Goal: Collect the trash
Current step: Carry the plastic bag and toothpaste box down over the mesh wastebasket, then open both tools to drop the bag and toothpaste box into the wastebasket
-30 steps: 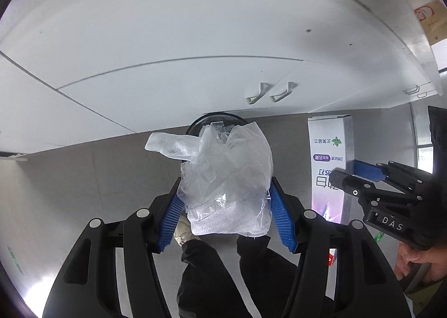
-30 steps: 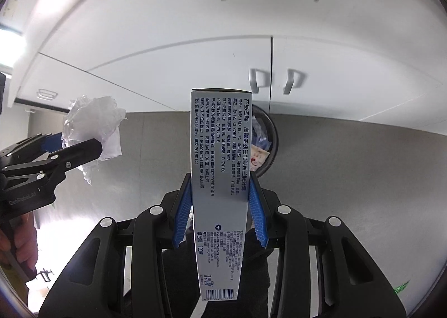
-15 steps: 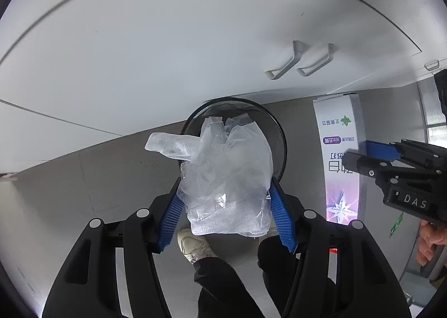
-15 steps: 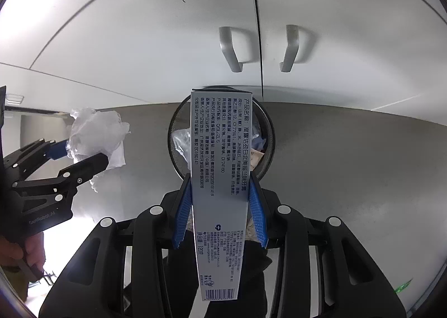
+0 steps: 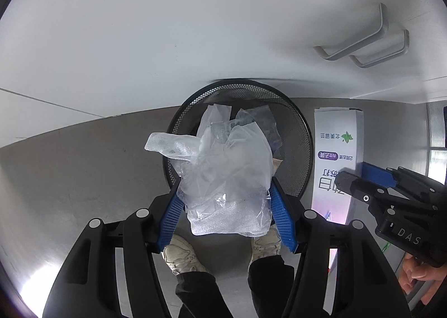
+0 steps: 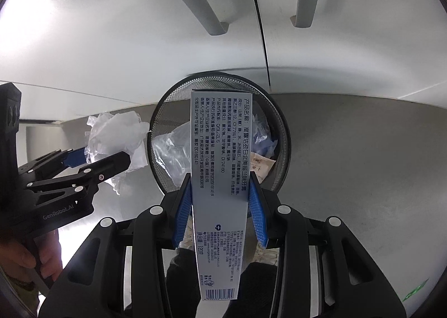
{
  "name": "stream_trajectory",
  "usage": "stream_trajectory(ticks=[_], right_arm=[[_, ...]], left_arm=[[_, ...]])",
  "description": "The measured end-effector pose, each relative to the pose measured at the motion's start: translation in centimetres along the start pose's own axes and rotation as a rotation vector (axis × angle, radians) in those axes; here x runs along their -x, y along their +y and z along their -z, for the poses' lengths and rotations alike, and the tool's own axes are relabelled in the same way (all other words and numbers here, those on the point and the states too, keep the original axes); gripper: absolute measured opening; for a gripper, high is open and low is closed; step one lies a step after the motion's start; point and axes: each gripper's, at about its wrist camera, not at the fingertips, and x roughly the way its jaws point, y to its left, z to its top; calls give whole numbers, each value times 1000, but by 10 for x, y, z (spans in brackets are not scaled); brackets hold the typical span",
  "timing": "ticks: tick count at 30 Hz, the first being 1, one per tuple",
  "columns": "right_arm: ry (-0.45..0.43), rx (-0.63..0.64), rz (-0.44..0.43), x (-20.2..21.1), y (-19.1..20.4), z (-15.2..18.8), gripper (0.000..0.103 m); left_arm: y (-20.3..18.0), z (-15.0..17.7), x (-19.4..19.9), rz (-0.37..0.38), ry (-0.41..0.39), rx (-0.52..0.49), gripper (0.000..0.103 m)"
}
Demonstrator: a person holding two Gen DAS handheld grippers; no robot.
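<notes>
Now, over on the left, the left gripper (image 5: 226,200) points steeply down with its blue pads (image 5: 173,214) pinching a crumpled clear plastic bag (image 5: 226,178), which bulges up between the jaws and covers much of what lies past them. A loose flap of it sticks out to the left. Under the gripper, two pale shoes (image 5: 178,253) and dark trouser legs (image 5: 195,290) peek out, partly cut off by the gripper's black frame.

Straight ahead sits the black mesh bin (image 5: 296,150) on the grey floor (image 5: 69,178), up against a white cabinet (image 5: 167,24) with two handles (image 5: 363,41). Inside the bin there is more clear plastic, hard to tell apart from the held bag, and a scrap of something tan, mostly hidden.

Moving right, the right gripper (image 6: 220,206) is clamped on a long toothpaste box (image 6: 220,164), printed side up; the box's far end overlaps the bin's mouth and blocks its middle, while its near end with the barcode runs down between the gripper's arms. In the bin (image 6: 282,133) beside the box show clear film, something blue and crumpled, and a small tan packet (image 6: 261,164) half covered. From the left wrist view the same box stands at the right edge, with a hand (image 5: 419,278) on the gripper's grip cut off by the frame.
</notes>
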Motion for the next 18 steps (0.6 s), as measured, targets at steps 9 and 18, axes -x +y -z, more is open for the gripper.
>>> stream_trajectory(ticks=[9,18], right_arm=[[-30,37,-3,5,-2,-9,40],[-38,14,-17,-5,-6,-7,47]], left_arm=[[-9,-9,1,-9,-39,3,68],[3,-8,3,-34,-45,26,70]])
